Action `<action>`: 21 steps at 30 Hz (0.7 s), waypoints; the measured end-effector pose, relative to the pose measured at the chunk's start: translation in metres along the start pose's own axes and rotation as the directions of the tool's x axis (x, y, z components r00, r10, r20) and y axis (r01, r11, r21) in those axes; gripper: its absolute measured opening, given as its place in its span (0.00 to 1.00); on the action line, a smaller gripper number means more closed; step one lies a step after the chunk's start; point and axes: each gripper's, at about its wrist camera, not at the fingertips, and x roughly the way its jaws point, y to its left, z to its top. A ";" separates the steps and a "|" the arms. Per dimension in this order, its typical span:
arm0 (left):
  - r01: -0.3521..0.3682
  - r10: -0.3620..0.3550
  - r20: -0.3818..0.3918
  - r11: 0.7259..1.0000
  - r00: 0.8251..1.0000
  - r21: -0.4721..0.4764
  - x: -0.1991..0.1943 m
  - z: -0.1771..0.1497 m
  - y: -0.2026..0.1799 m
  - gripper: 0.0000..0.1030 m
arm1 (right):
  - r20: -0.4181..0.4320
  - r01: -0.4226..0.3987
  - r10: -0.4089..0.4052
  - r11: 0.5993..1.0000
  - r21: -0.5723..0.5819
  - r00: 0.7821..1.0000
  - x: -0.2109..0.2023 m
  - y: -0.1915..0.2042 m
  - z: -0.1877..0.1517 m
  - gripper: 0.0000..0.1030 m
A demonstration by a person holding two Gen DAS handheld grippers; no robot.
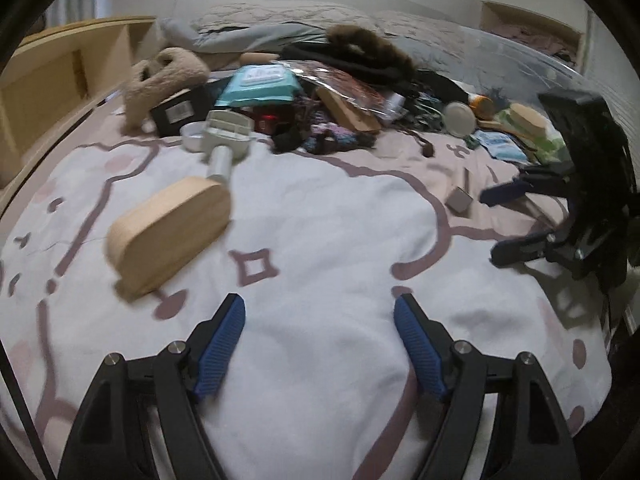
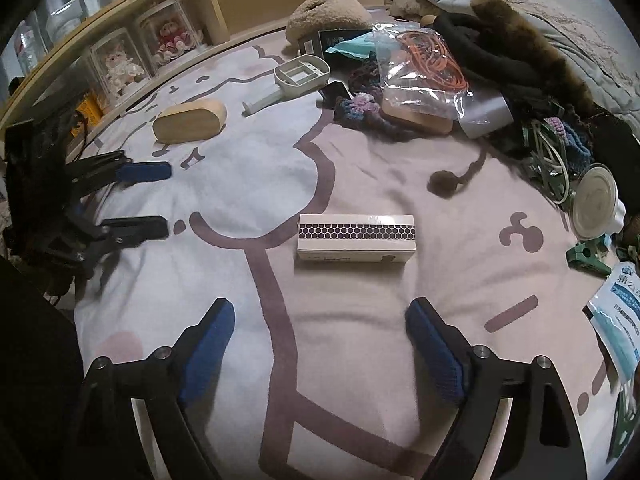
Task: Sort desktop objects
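Observation:
My left gripper (image 1: 319, 312) is open and empty above the pink-and-white blanket (image 1: 320, 240). A rounded wooden box (image 1: 170, 232) lies ahead to its left, beside a white holder with a handle (image 1: 224, 140). My right gripper (image 2: 320, 316) is open and empty. A white box with a honeycomb strip (image 2: 357, 238) lies just ahead of it on the blanket (image 2: 240, 168). The wooden box (image 2: 190, 120) and the white holder (image 2: 296, 76) show far left in the right wrist view. Each gripper sees the other: the right (image 1: 494, 226), the left (image 2: 168, 198).
A pile of things lines the far side: teal wipes pack (image 1: 260, 86), black box (image 1: 182, 112), fluffy slipper (image 1: 160, 80), plastic bag with orange cord (image 2: 424, 64), knitted yarn (image 2: 364, 108), dark fur-trimmed clothes (image 2: 516, 56), round lid (image 2: 592, 200), sachets (image 2: 620, 312). A wooden shelf with doll jars (image 2: 120, 64) runs along the left.

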 end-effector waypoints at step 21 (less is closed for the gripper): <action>-0.161 0.166 -0.003 0.948 0.986 -0.274 -0.001 0.054 0.087 0.75 | 0.006 -0.019 0.019 1.000 0.011 1.000 -0.002 -0.002 -0.002 0.86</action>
